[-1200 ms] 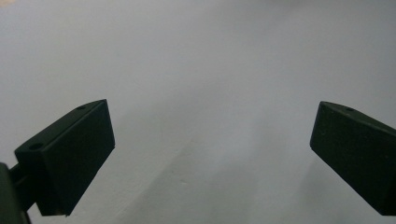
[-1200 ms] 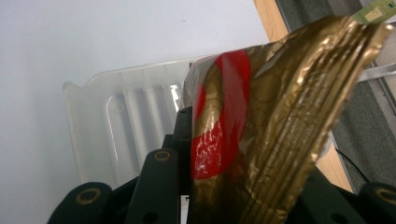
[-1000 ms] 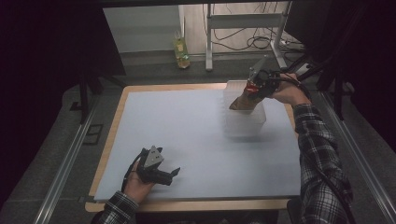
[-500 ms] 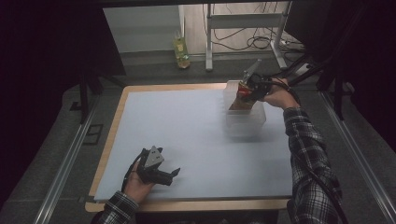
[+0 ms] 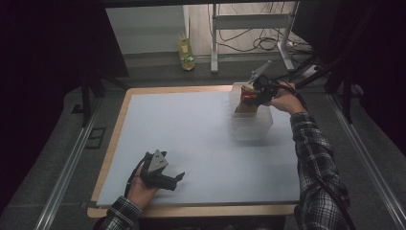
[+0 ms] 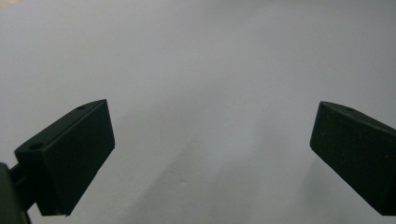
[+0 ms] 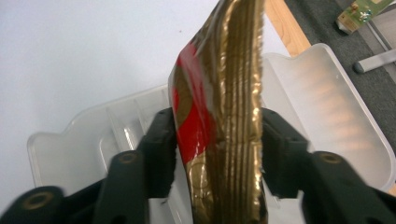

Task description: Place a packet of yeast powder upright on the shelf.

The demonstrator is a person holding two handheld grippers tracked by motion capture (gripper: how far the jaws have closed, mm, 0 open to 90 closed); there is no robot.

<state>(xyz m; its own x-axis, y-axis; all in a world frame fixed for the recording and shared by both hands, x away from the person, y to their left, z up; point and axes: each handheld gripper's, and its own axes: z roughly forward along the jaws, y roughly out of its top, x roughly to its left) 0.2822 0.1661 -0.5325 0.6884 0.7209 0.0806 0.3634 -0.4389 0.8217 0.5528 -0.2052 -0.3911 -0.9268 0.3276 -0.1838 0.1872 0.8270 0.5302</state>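
Since the earlier frame the right hand-held gripper point(image 5: 249, 96) has shifted slightly toward the far edge of the clear plastic container point(image 5: 251, 120), carrying the gold-and-red packet point(image 5: 245, 99) with it, and its jaws have just been opening with the packet between them. The left hand-held gripper point(image 5: 165, 177) has not changed place.

High view: the container sits on the pale surface point(image 5: 191, 139) near its far right corner. The right hand-held gripper is above the container's far end, with the packet below it at the container's far left rim. The left hand-held gripper rests on the surface well apart from the container, toward the near left. A yellow-green bottle point(image 5: 186, 51) stands on the floor beyond the surface, past the container's far side.

Left gripper view: the left hand-held gripper point(image 6: 210, 154) has its jaws spread wide, nothing between them, bare surface beneath.

Right gripper view: the packet point(image 7: 219, 116) stands on edge between the jaws of the right hand-held gripper point(image 7: 217, 149), over the container point(image 7: 327, 107). The left pad lies against the packet's red face; the right pad is close at its crimped gold edge. Jaw gap is narrow. I cannot tell whether the pads press on the packet.
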